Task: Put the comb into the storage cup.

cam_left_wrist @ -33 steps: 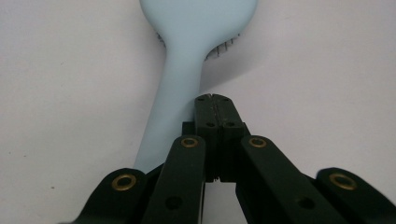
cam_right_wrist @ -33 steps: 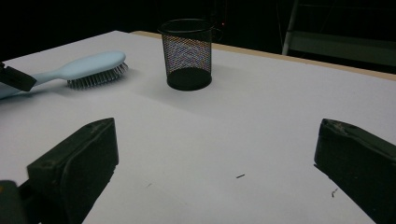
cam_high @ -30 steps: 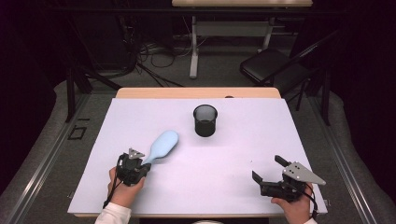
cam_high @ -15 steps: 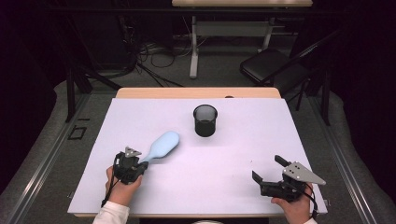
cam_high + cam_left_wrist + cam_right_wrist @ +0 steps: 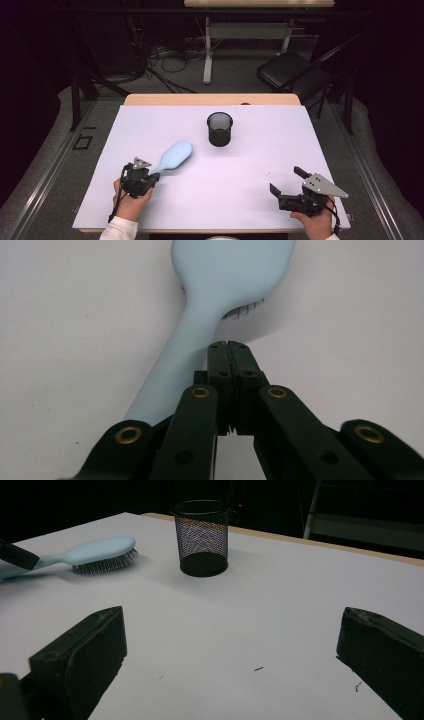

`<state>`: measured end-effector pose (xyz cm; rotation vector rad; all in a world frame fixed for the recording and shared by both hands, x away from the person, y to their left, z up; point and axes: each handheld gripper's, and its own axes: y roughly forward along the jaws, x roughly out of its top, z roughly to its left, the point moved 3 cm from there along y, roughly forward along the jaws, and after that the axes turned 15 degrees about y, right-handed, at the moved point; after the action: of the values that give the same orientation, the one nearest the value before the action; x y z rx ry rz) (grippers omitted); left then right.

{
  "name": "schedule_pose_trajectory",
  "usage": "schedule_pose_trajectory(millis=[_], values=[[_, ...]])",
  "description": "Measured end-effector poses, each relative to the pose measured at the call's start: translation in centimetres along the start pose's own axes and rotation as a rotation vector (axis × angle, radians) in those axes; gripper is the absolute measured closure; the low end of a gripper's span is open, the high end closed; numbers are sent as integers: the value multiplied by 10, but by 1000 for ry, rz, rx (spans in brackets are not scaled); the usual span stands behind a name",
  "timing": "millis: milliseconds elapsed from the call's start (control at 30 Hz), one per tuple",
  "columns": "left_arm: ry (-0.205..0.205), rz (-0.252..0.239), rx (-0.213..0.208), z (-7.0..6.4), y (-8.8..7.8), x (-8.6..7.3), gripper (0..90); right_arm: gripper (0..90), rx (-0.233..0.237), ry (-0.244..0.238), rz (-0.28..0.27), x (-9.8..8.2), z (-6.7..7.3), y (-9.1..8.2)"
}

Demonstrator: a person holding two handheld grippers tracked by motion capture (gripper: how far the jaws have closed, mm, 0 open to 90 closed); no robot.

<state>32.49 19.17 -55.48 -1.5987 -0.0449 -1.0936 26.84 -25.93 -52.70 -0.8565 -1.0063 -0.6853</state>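
Observation:
A light blue hairbrush (image 5: pixel 175 154) lies bristles down on the white table (image 5: pixel 250 165), left of centre, its handle pointing toward the person. My left gripper (image 5: pixel 151 176) is at the handle's end. In the left gripper view its jaws (image 5: pixel 230 347) are pressed together with nothing between them, and the brush handle (image 5: pixel 170 375) runs just to their left and beneath. My right gripper (image 5: pixel 286 180) stands open near the front right edge, nothing between its jaws (image 5: pixel 230 645). The brush (image 5: pixel 100 550) also shows far left in the right gripper view.
A black mesh cup (image 5: pixel 220 129) stands upright at the table's middle back, seen also as the cup (image 5: pixel 201 535) in the right gripper view. Beyond the table are a dark chair (image 5: pixel 290 72), cables on the floor and a desk leg.
The left gripper has shifted very slightly toward the left along the brush handle. The brush, cup and right gripper have not moved.

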Motion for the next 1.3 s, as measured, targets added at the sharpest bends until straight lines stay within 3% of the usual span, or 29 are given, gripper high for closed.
schedule_pose_trajectory(millis=[533,1300], values=[[-18,-69,25,7,-12,0,788,0,2,-2,6,0,0,0],[-68,-112,44,21,-17,-6,601,0,4,1,13,-1,0,2]])
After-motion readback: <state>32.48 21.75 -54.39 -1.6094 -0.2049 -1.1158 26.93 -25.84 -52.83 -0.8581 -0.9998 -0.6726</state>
